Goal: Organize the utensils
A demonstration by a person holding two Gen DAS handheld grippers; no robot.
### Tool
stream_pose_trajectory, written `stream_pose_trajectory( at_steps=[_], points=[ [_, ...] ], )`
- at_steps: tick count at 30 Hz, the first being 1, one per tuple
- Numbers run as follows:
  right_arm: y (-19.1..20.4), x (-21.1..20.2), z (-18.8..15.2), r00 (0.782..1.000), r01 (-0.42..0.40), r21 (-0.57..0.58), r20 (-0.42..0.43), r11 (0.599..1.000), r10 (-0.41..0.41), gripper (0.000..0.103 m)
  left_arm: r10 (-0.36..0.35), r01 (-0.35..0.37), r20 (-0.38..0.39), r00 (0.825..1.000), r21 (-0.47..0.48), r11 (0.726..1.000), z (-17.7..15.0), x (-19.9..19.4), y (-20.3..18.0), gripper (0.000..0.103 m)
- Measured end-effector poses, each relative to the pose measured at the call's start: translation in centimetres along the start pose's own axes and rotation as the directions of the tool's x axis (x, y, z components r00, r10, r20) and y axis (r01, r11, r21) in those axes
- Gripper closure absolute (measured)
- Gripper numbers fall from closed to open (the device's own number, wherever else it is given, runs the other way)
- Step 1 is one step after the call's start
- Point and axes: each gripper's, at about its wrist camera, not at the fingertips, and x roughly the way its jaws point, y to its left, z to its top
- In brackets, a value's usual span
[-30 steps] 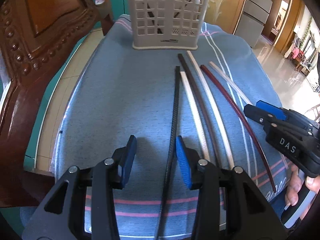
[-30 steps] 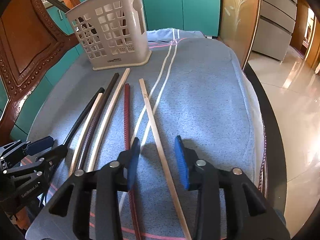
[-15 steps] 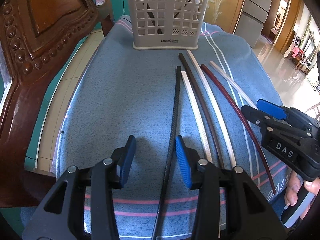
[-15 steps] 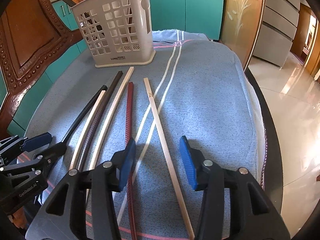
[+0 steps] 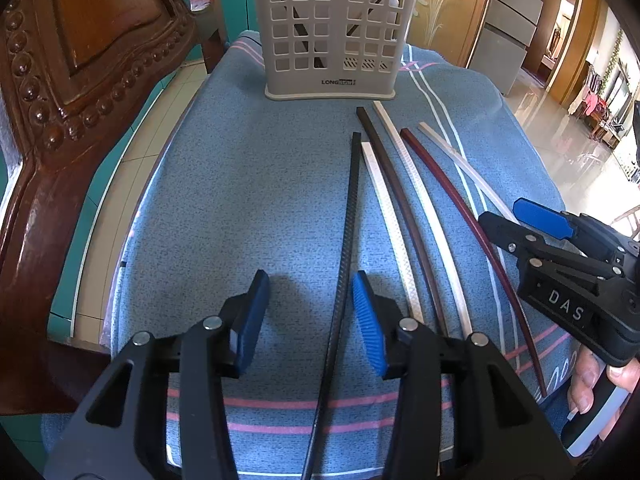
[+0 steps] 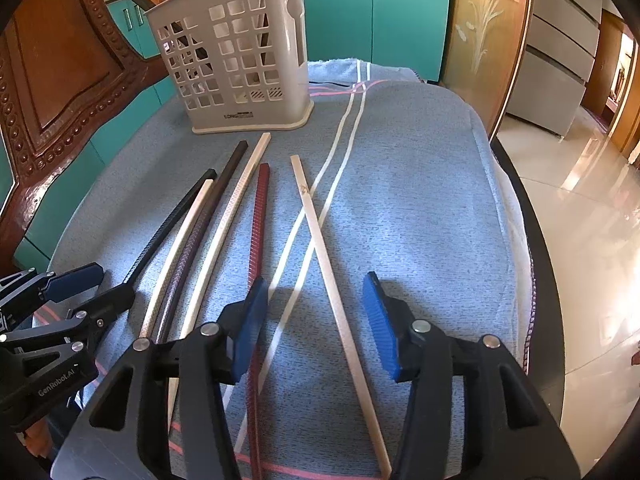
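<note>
Six long sticks lie fanned on the blue cloth [image 5: 240, 200] over the tabletop, far ends just short of the grey basket [image 5: 340, 32], w/ more sticks upright inside it. L gripper [image 5: 308, 312]: fingers spread, black stick [image 5: 347, 240] runs between them, nearer the right pad, no pinch. R gripper [image 6: 314, 316]: fingers spread & have just been opening wider, pale wood stick [image 6: 320, 240] between them, untouched. That stick is the farthest right of the basket; dark red stick [image 6: 258, 232] next to it.
</note>
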Motion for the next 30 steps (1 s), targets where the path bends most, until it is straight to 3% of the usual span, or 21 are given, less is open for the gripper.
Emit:
stream_pose_trajectory(
  at_steps=[12,22,30],
  points=[
    [0.2,0.0,-0.2,1.0,0.004,-0.013,0.003,1.0,-0.004,0.05,0.001,-0.001,-0.001,1.0,0.001,1.0,0.0,0.0,-0.1,0.056],
    [-0.2,0.8,1.2,1.0,0.025,-0.013,-0.014,1.0,-0.025,0.063,-0.004,0.004,-0.011,1.0,0.01,1.0,0.2,0.1,-0.2,0.055],
    [0.0,1.2,1.4,0.999,0.036,-0.031,-0.007,0.999,-0.036,0.063,-0.017,0.017,-0.014,1.0,0.038,0.999,0.1,0.5,-0.9,0.041]
  ],
)
